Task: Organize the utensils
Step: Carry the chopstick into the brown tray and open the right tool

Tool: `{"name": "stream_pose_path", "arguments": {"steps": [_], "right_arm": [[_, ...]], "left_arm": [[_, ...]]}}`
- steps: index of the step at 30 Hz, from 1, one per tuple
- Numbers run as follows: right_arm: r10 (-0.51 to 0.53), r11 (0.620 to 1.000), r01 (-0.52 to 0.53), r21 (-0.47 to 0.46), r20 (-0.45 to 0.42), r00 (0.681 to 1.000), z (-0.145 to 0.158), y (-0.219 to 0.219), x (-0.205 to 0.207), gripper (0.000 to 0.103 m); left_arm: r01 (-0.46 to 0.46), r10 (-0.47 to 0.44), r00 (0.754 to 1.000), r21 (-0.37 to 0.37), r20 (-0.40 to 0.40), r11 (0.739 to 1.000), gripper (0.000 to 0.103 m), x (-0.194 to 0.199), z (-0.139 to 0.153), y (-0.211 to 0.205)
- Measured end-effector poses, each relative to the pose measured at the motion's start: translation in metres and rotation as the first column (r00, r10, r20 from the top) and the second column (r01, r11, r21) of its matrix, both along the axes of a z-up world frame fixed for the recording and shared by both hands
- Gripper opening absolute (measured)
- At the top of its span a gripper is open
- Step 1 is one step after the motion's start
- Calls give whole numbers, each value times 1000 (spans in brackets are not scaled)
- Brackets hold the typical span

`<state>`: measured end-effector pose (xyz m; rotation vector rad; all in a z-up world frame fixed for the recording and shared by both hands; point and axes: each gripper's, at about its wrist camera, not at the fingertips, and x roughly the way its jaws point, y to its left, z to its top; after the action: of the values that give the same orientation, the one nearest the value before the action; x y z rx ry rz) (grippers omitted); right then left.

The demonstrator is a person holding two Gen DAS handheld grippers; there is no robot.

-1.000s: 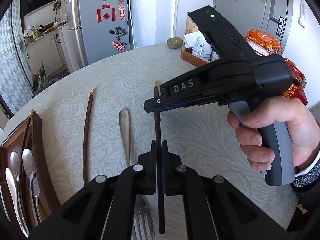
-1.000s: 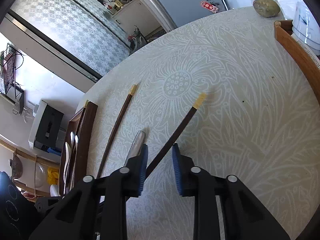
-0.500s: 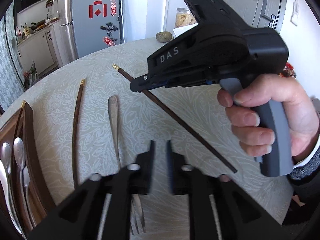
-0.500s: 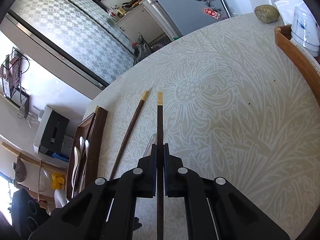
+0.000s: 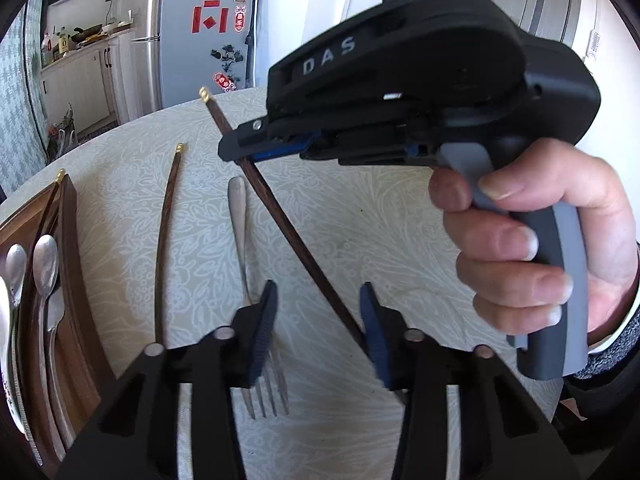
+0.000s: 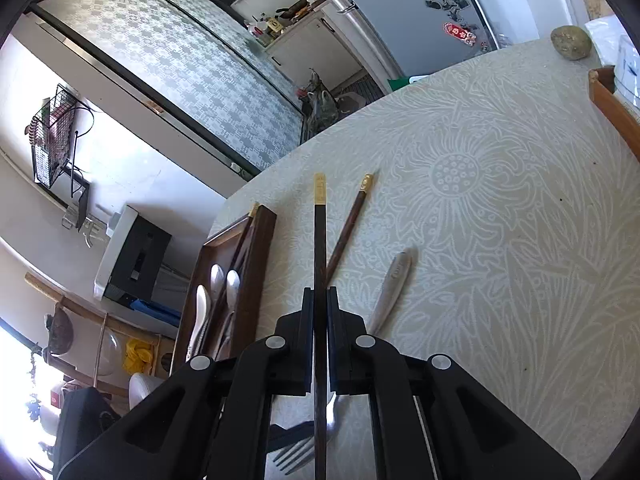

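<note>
My right gripper (image 6: 320, 304) is shut on a dark gold-tipped chopstick (image 6: 319, 240) and holds it above the table; it also shows in the left wrist view (image 5: 240, 152), clamping the same chopstick (image 5: 288, 232). My left gripper (image 5: 318, 316) is open and empty, just above the table. A second chopstick (image 5: 166, 224) and a metal fork (image 5: 244, 248) lie on the tablecloth. A wooden tray (image 5: 74, 264) at the left holds spoons (image 5: 44, 264) and a chopstick.
The round table has a pale floral cloth (image 6: 500, 240). A stone (image 6: 571, 42) and another wooden tray (image 6: 612, 100) sit at the far right. A fridge (image 5: 200, 32) and cabinets stand behind the table.
My left gripper let go of the chopstick and opened wide. My right gripper closed on it, lifted it and swung it left toward the wooden tray.
</note>
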<state>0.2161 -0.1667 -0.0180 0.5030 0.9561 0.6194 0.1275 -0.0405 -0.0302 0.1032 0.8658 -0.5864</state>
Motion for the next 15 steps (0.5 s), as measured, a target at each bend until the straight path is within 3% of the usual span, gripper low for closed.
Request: {"name": "stream_pose_path", "arguments": {"steps": [3, 9, 15], "right_arm": [[15, 1000, -15, 9, 16, 1000, 9, 11, -3, 6], [73, 997, -74, 32, 25, 997, 19, 41, -6, 6], [163, 985, -164, 44, 31, 986, 29, 98, 1, 6]], "left_arm": [[-13, 13, 1000, 24, 12, 1000, 16, -4, 1, 9], [-78, 76, 997, 38, 34, 996, 13, -13, 9, 45], [-188, 185, 982, 54, 45, 981, 11, -18, 17, 94]]}}
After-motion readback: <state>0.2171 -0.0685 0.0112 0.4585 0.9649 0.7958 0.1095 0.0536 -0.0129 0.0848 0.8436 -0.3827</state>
